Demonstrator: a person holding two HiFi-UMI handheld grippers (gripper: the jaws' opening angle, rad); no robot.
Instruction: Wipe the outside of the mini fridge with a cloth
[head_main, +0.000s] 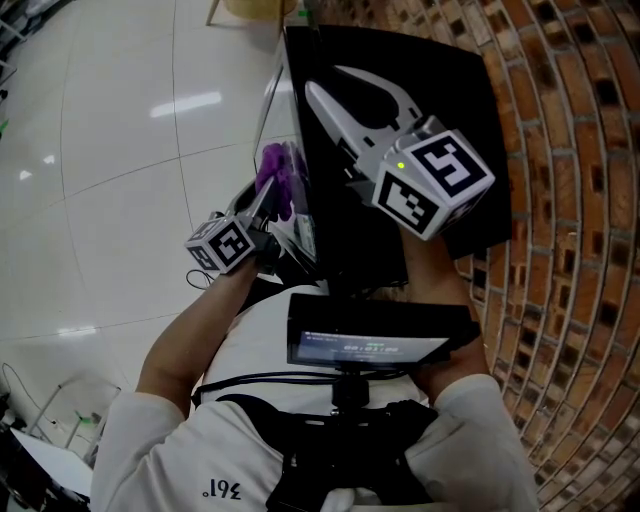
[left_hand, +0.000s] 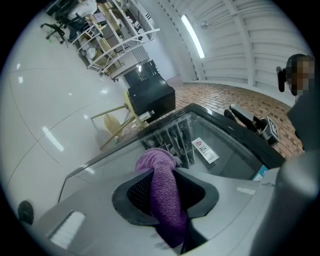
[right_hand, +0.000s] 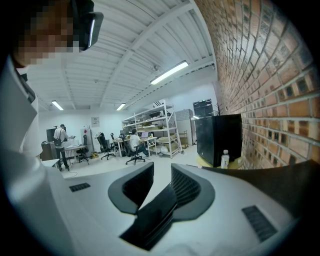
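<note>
The black mini fridge (head_main: 425, 90) stands against a brick wall. A purple cloth (head_main: 275, 172) is pinched in my left gripper (head_main: 270, 200), which is shut on it at the fridge's left side. In the left gripper view the cloth (left_hand: 162, 187) hangs out between the jaws of the left gripper (left_hand: 162, 174), close to the grey fridge wall (left_hand: 230, 150) with its grille and label. My right gripper (head_main: 322, 80) hovers over the fridge top; in its own view the right gripper (right_hand: 162, 170) has a narrow gap between the jaws and nothing in it.
The brick wall (head_main: 570, 200) runs close along the fridge's right. A glossy white floor (head_main: 110, 170) lies to the left. Farther off are a second black cabinet (right_hand: 220, 135) on a yellow table with a bottle (right_hand: 225, 159), shelving, desks and seated people.
</note>
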